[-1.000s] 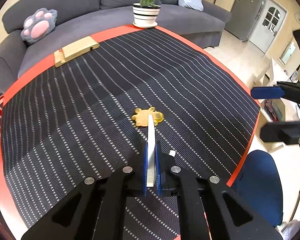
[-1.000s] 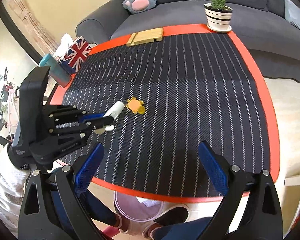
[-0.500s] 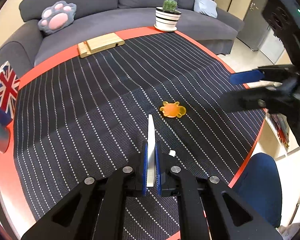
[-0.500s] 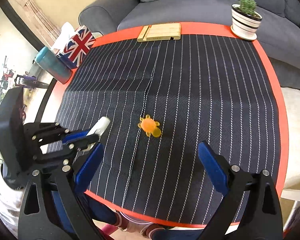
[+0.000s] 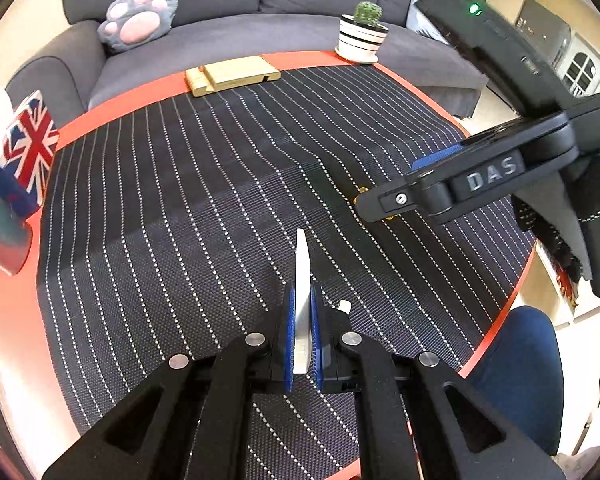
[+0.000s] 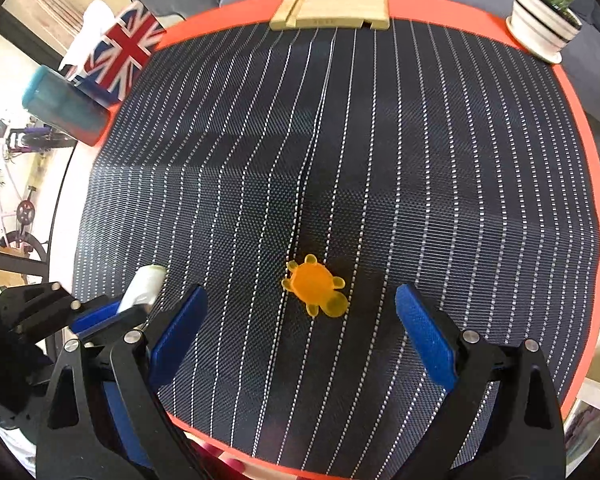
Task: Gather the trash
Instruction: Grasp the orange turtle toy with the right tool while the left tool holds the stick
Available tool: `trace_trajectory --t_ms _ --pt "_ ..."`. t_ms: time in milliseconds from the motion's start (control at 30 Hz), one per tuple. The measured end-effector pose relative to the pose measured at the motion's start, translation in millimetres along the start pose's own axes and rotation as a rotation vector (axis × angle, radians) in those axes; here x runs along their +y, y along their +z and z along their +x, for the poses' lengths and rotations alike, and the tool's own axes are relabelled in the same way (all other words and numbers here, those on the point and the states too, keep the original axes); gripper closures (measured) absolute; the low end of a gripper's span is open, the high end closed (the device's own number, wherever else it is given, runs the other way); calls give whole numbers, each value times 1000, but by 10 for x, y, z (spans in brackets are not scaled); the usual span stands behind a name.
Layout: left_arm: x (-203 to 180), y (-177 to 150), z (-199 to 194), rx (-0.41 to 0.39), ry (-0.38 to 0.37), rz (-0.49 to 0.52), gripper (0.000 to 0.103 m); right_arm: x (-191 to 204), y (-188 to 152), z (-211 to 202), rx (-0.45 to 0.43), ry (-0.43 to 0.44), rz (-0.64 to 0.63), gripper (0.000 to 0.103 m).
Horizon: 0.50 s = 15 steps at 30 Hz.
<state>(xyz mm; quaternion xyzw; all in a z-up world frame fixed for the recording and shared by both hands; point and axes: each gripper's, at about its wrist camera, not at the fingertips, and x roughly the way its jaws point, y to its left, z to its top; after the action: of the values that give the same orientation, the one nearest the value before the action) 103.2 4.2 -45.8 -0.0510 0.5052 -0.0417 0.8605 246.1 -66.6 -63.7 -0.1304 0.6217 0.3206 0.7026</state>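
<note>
My left gripper (image 5: 301,300) is shut on a flat white wrapper (image 5: 302,276) that sticks out forward between its blue pads, above the striped mat. The same wrapper (image 6: 143,289) shows at the lower left of the right wrist view, held in the left gripper (image 6: 112,314). A small orange turtle-shaped piece (image 6: 315,285) lies on the mat. My right gripper (image 6: 300,300) hovers over it, open wide, with the turtle between and just ahead of its blue pads and not touching either. In the left wrist view the right gripper (image 5: 412,182) hides almost all of the turtle.
A dark striped mat (image 6: 380,160) covers the round red table (image 6: 588,152). At the far rim stand a wooden phone stand (image 6: 332,10) and a potted cactus (image 6: 544,16). A Union Jack box (image 6: 120,54) and teal cup (image 6: 64,108) sit left. A grey sofa (image 5: 260,28) lies behind.
My right gripper has come forward and down over the orange turtle, which now sits between its fingers. The left gripper has shifted a little across the mat, still holding the wrapper.
</note>
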Motion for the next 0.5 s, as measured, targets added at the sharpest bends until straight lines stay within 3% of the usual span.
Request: trace_trajectory --t_ms 400,500 --pt "89 -79 19 -3 -5 -26 96 30 7 216 31 -78 -11 62" --pt "94 -86 27 -3 -6 -29 96 32 6 218 25 -84 -12 66"
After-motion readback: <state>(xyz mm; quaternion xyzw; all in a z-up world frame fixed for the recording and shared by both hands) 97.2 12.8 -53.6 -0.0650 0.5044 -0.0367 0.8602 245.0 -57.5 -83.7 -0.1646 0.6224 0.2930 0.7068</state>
